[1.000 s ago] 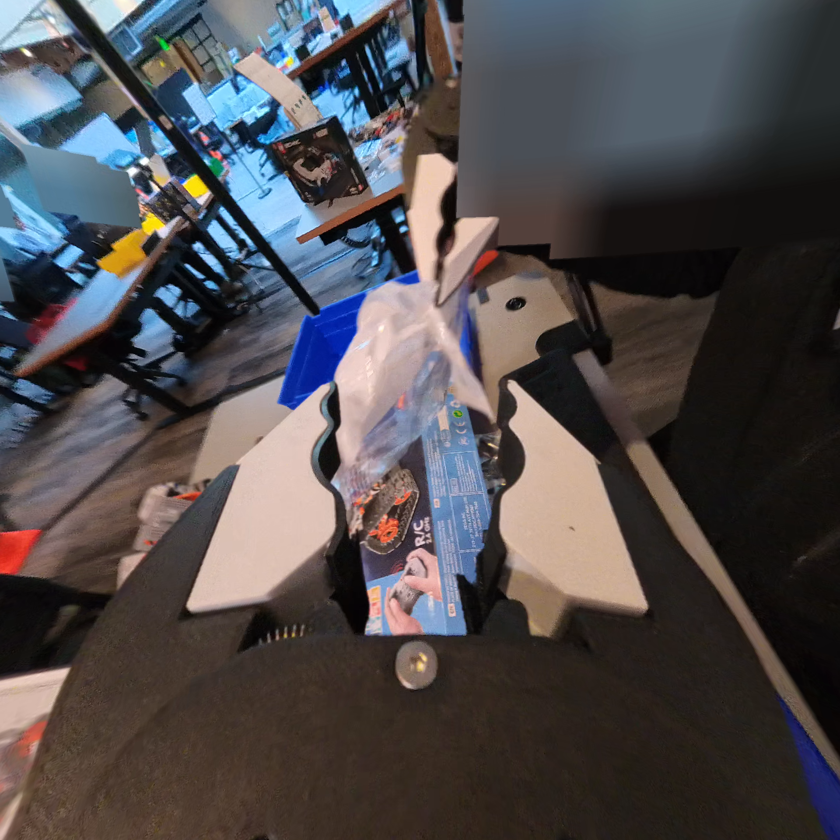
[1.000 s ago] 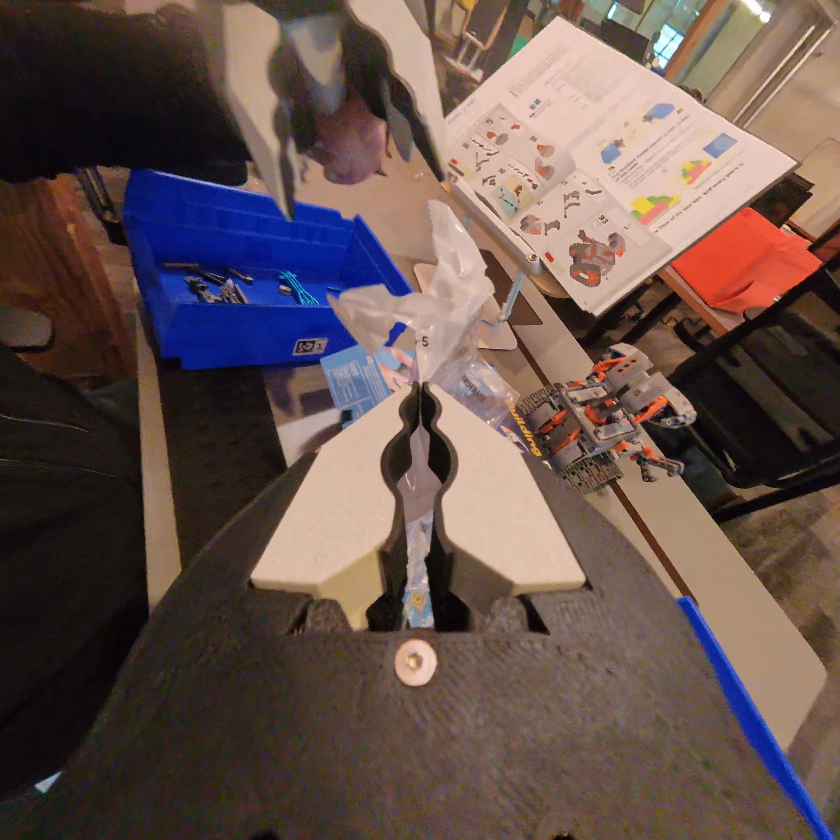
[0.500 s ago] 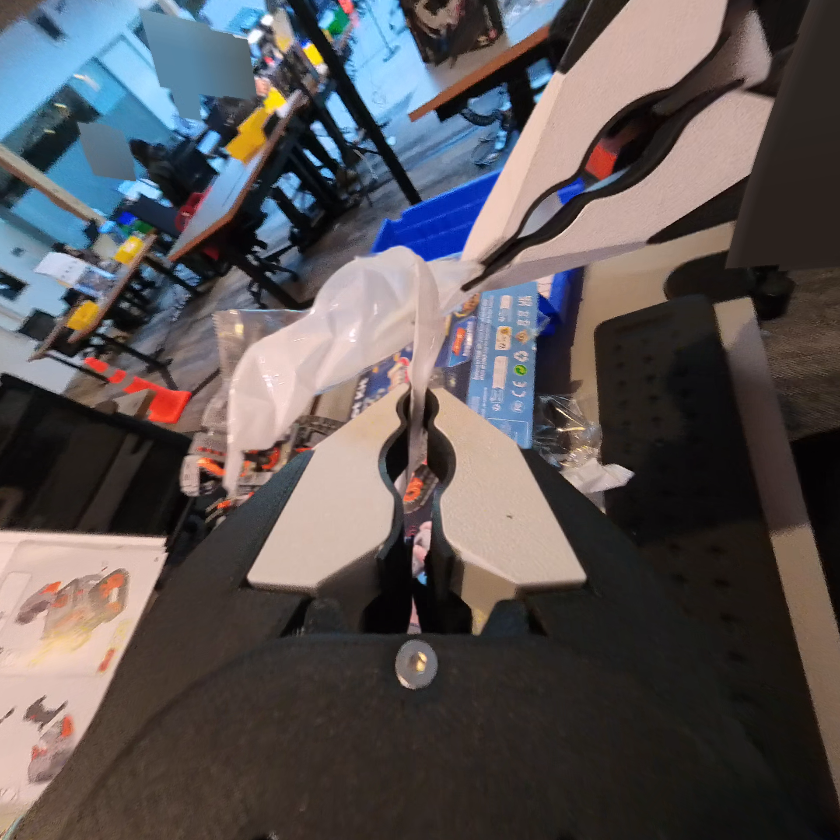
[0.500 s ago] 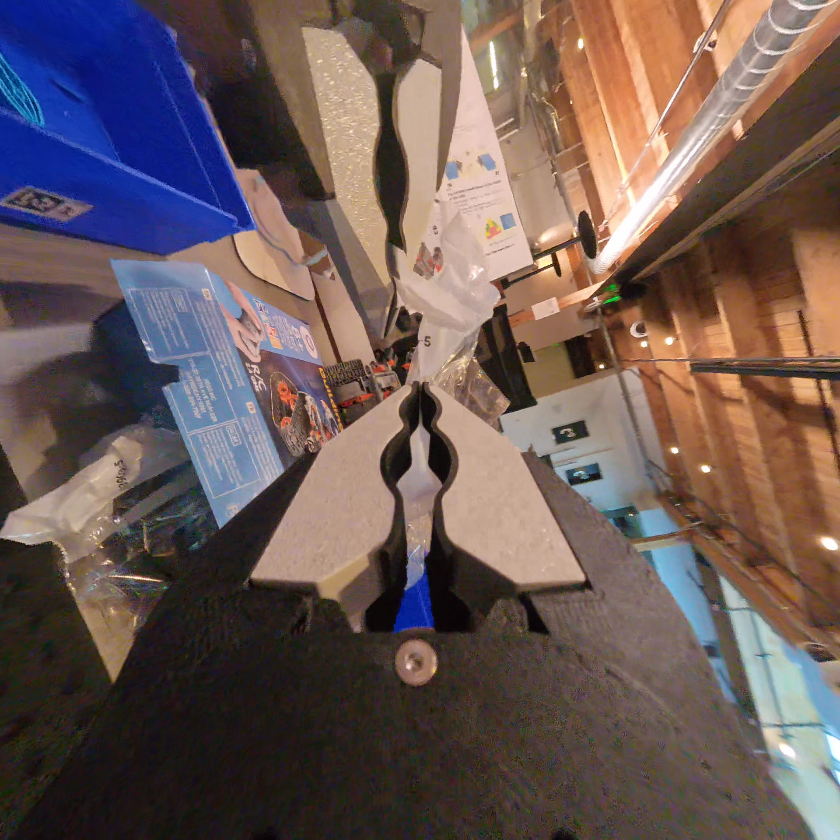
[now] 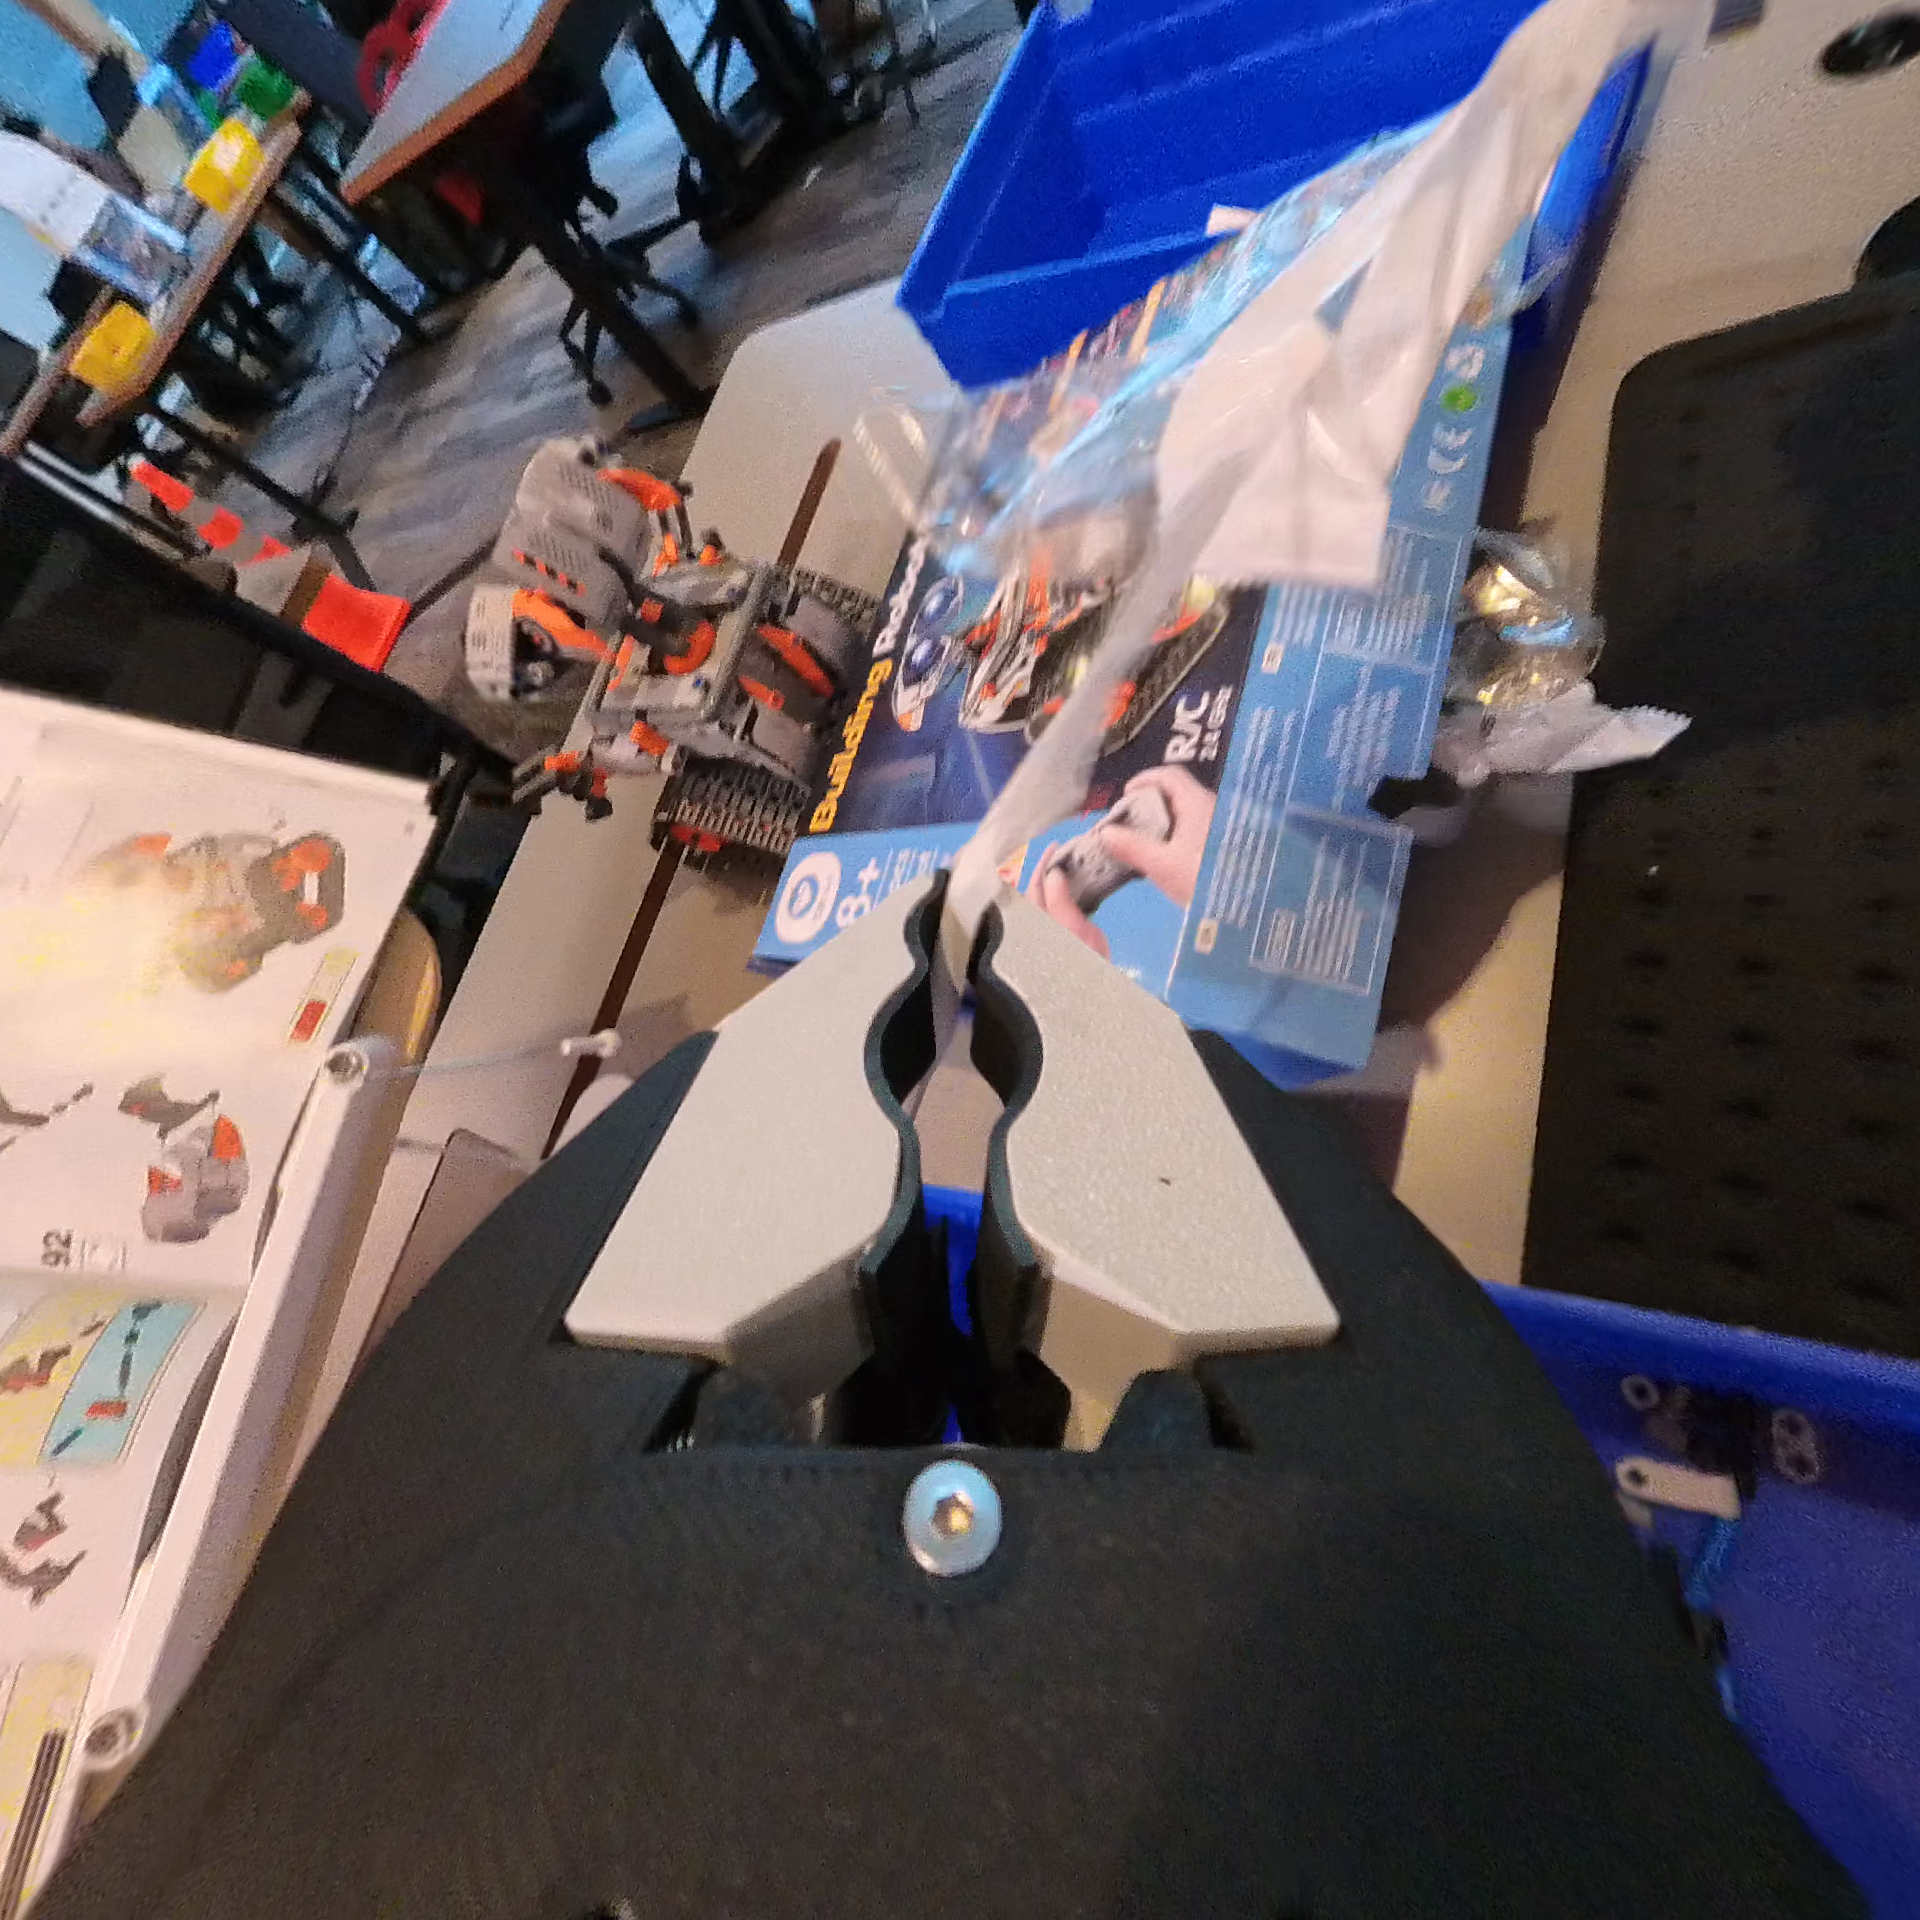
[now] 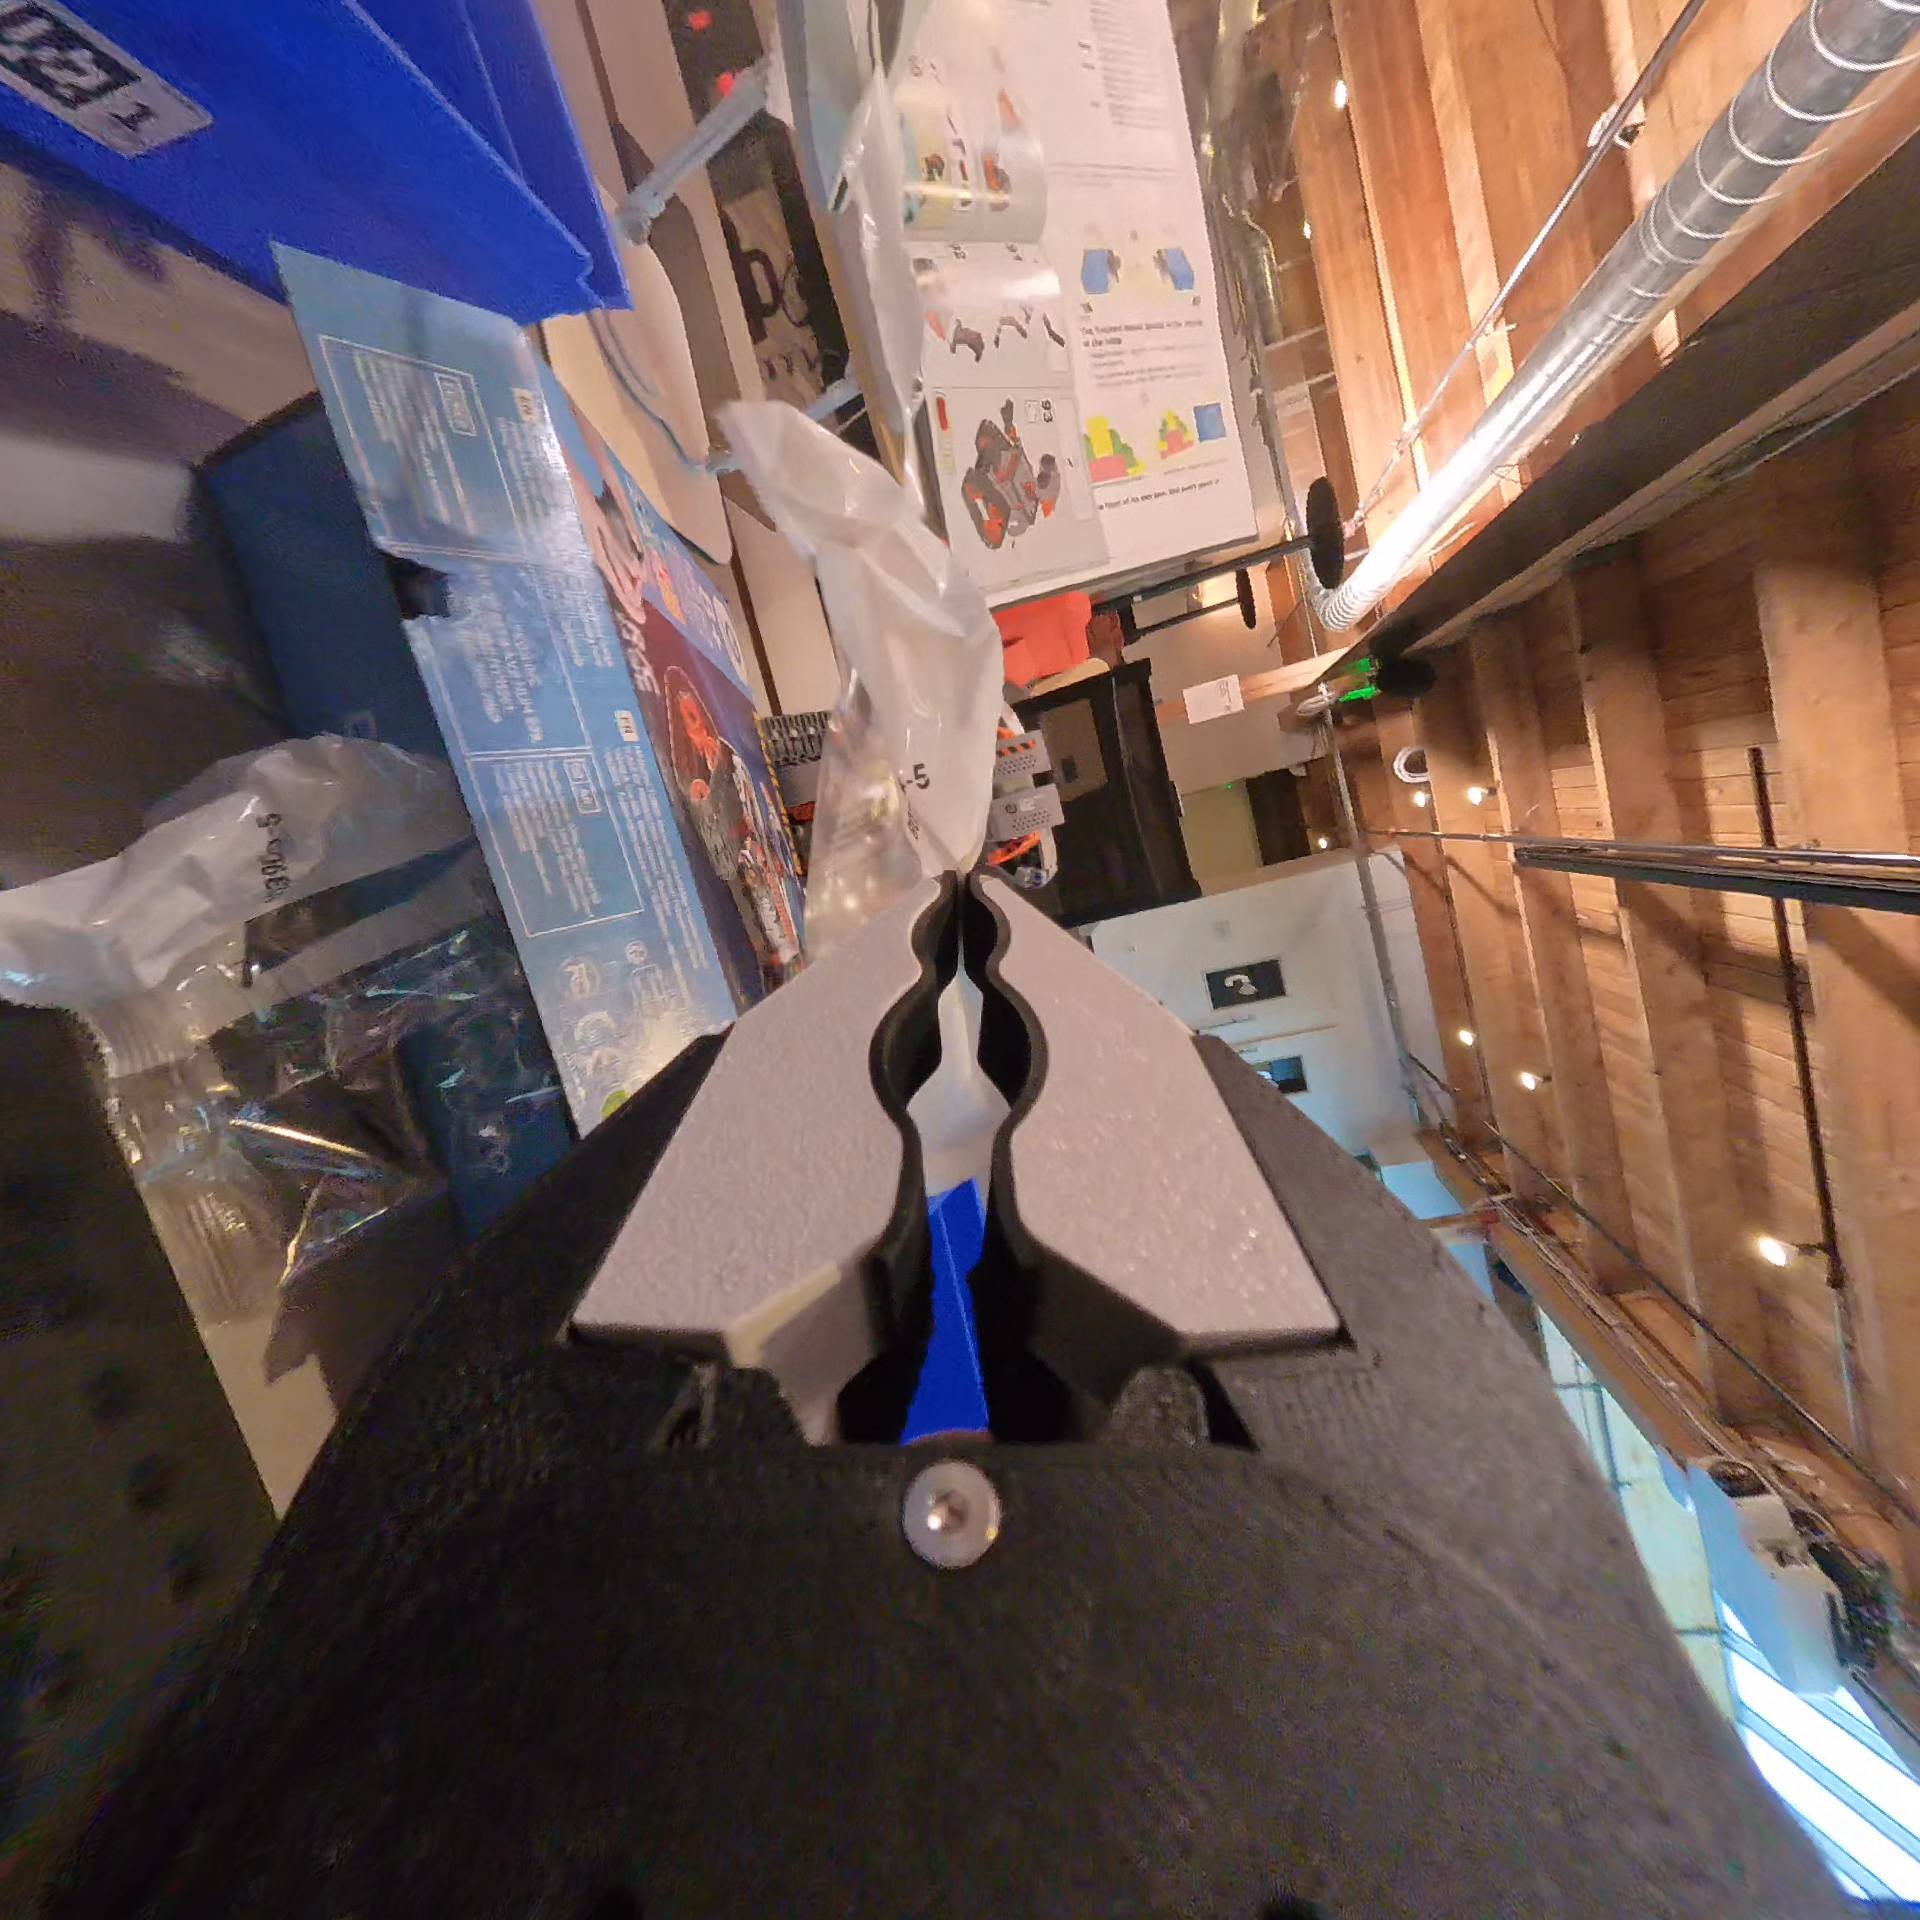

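Left wrist view: left gripper point(image 5: 961, 914) was pinched on a white strip of the clear plastic bag point(image 5: 1278, 416), which stretched up and away over the blue toy box point(image 5: 1320, 727) lying on the table point(image 5: 644, 956); grey-orange brick vehicle point(image 5: 665, 644) just left of the box, blue bin point(image 5: 1143, 156) beyond. Right wrist view, rolled sideways: right gripper point(image 6: 961, 883) was clamped on the bag's point(image 6: 894, 644) other end, box point(image 6: 540, 665) and instruction sheet point(image 6: 1091, 312) behind.

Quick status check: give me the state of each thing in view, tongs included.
Left tongs: shut on bag.
Right tongs: shut on bag.
Bag: crumpled, lifted off the table, pinched at both ends.
Box: flat on the table.
Model: built, standing beside box.
Bin: open.
Manual: open on stand.
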Demonstrator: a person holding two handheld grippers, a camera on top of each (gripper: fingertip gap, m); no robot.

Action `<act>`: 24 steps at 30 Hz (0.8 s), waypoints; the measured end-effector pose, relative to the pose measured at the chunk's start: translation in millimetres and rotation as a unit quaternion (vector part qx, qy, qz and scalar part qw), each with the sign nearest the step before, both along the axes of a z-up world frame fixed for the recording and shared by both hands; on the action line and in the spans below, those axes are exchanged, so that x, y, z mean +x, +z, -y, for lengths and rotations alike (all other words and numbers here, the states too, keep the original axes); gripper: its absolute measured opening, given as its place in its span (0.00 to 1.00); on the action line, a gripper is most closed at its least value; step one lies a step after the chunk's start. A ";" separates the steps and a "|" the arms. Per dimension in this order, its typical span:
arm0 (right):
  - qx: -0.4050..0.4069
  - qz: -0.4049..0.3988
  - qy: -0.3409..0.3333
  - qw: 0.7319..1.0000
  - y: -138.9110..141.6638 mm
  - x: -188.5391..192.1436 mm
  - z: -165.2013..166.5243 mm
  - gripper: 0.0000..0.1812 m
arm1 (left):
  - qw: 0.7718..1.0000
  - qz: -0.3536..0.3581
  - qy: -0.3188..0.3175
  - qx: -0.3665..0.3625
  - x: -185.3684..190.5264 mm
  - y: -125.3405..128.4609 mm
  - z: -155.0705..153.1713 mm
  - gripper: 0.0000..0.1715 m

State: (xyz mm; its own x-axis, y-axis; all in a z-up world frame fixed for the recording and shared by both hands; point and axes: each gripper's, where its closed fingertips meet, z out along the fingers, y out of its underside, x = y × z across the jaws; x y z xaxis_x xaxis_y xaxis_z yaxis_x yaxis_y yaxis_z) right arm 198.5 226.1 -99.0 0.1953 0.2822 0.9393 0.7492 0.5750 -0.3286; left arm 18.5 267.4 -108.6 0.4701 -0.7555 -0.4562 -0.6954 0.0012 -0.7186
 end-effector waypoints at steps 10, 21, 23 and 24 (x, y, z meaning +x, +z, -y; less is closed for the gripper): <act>0.008 0.040 0.037 0.998 -29.5 6.2 20.1 0.00 | 0.995 -0.066 -0.021 -0.066 3.4 -29.3 -6.9 0.00; -0.027 0.053 0.080 0.995 -71.1 2.7 41.8 0.00 | 0.994 -0.064 0.049 -0.076 -61.3 -39.1 -28.8 0.00; -0.029 0.048 0.080 0.995 -69.5 2.1 42.3 0.00 | 0.993 -0.068 0.056 -0.072 -62.6 -39.4 -30.7 0.00; -0.032 0.048 0.080 0.995 -70.2 1.9 43.0 0.00 | 0.994 -0.054 0.056 -0.076 -61.6 -37.5 -31.0 0.00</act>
